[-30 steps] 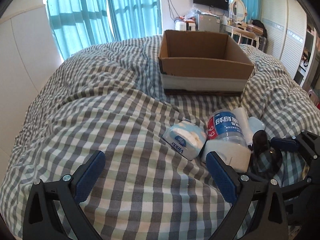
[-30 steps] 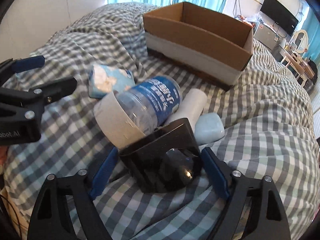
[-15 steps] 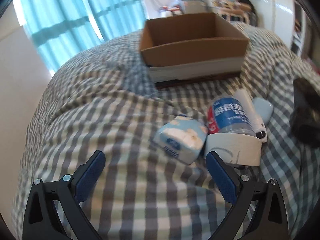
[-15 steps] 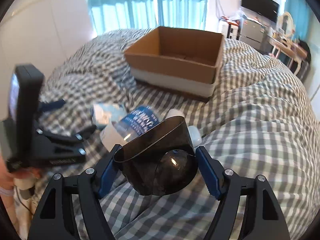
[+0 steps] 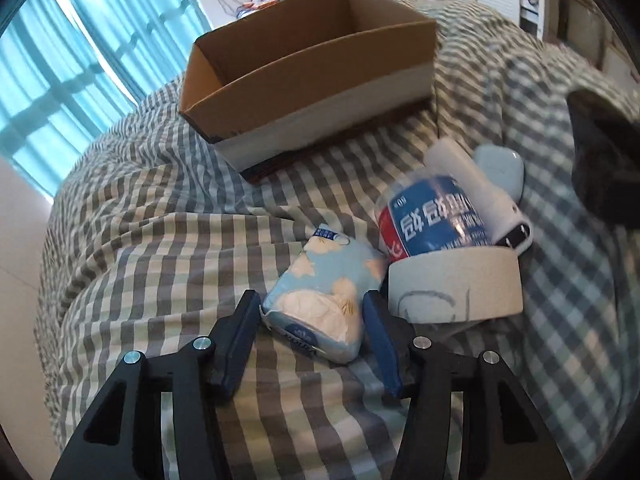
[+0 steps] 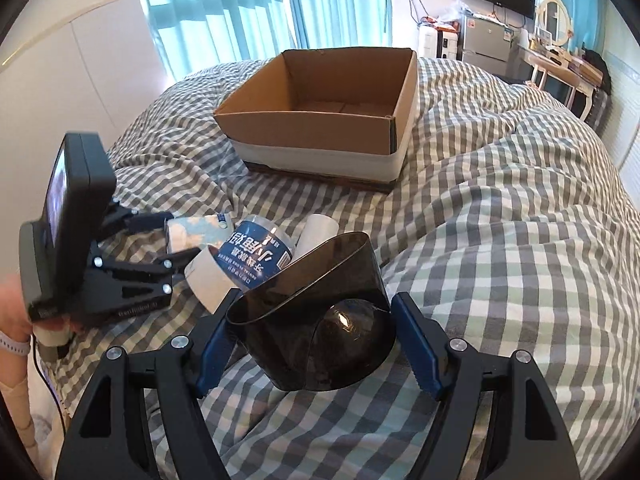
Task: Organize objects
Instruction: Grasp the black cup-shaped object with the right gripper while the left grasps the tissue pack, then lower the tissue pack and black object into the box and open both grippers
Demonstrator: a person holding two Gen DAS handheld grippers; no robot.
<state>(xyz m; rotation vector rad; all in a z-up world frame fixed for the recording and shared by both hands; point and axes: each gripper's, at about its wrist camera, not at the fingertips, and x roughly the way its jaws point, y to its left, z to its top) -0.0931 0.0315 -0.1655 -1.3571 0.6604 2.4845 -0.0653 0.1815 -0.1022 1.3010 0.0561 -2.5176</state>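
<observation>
A light blue tissue pack (image 5: 320, 304) lies on the checked duvet (image 5: 160, 264). My left gripper (image 5: 310, 306) straddles the pack while its jaws are closing, and both pads touch its sides. The right wrist view shows that gripper (image 6: 178, 236) at the left, with the pack (image 6: 196, 234) between its fingers. My right gripper (image 6: 314, 344) is shut on a dark, smoky plastic container (image 6: 316, 332), which it holds just above the duvet. In the left wrist view the container (image 5: 604, 160) shows blurred at the right edge. An open, empty cardboard box (image 6: 320, 152) sits farther back on the bed.
Right of the pack lie a blue-labelled water bottle (image 5: 432, 220), a beige tape roll (image 5: 456, 284), a white tube (image 5: 480, 184) and a pale blue case (image 5: 500, 164). A hand (image 6: 12, 312) holds the left gripper. Curtains, a desk and a fridge stand beyond the bed.
My left gripper came forward and down over the tissue pack, rolled, and its wide-open jaws closed in on the pack. My right gripper lifted the dark container off the pile.
</observation>
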